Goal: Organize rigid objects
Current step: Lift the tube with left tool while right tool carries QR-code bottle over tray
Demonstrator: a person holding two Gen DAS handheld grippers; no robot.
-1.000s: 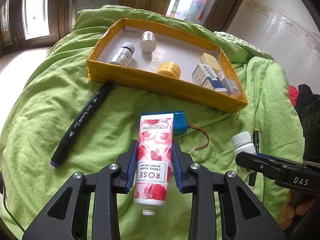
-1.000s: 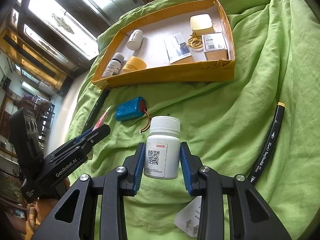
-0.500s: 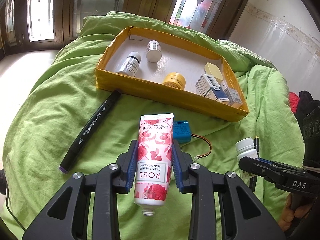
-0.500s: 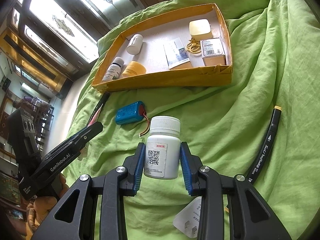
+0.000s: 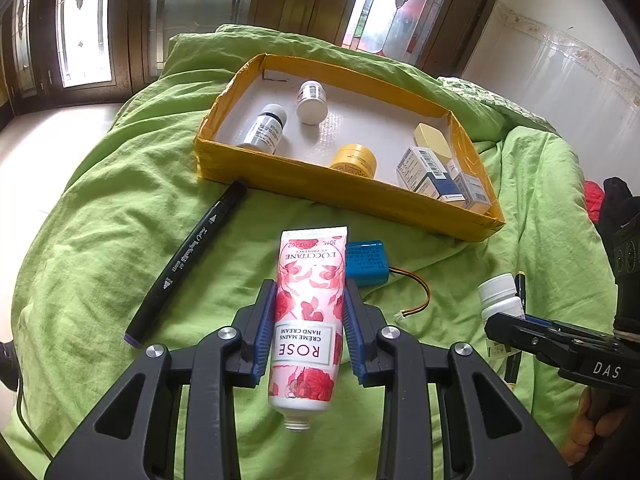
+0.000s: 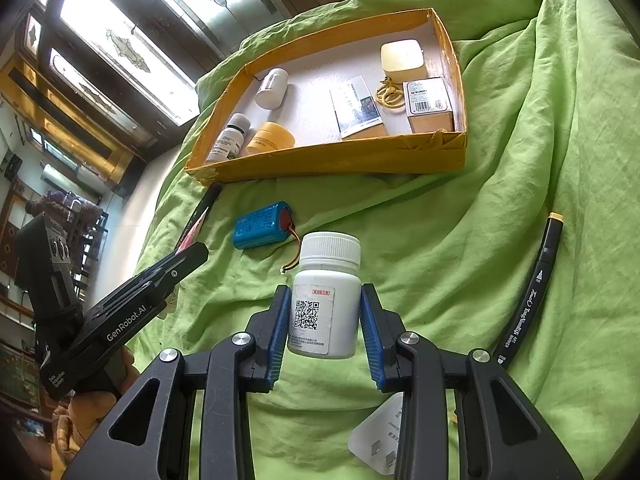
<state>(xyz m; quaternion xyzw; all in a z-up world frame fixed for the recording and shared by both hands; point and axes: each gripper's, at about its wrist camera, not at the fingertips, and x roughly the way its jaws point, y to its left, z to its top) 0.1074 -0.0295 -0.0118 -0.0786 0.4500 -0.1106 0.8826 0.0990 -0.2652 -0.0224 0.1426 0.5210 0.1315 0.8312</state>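
Green bedding point(image 5: 100, 216) covers the whole work surface, rumpled, with tall stained-glass windows behind it. Nearest, the left gripper point(image 5: 307, 332) is clamped on a pink rose hand cream tube point(image 5: 308, 312), its capless threaded neck pointing back at the camera and its crimped end pointing away. The right gripper point(image 6: 324, 332) is clenched on a white pill bottle point(image 6: 326, 300), upright, ribbed cap on, with a QR label facing the lens. A white plug point(image 6: 380, 448) lies on the bedding below that gripper. Farther out, loose items wait: a blue battery pack point(image 6: 262, 225) with red and black wires, a black marker point(image 5: 188, 260) on the left with one end at the tray's wall, and a second black marker point(image 6: 528, 292) with a yellow tip off to the right. Farthest, the yellow cardboard tray point(image 6: 332, 156) already holds two small bottles, a yellow jar, a pale block, a few small boxes and a leaflet. By my reading the job is past halfway: both held items need setting into the tray, then the battery, markers and plug. The tube looks soft-sided, the bottle rigid and smooth.
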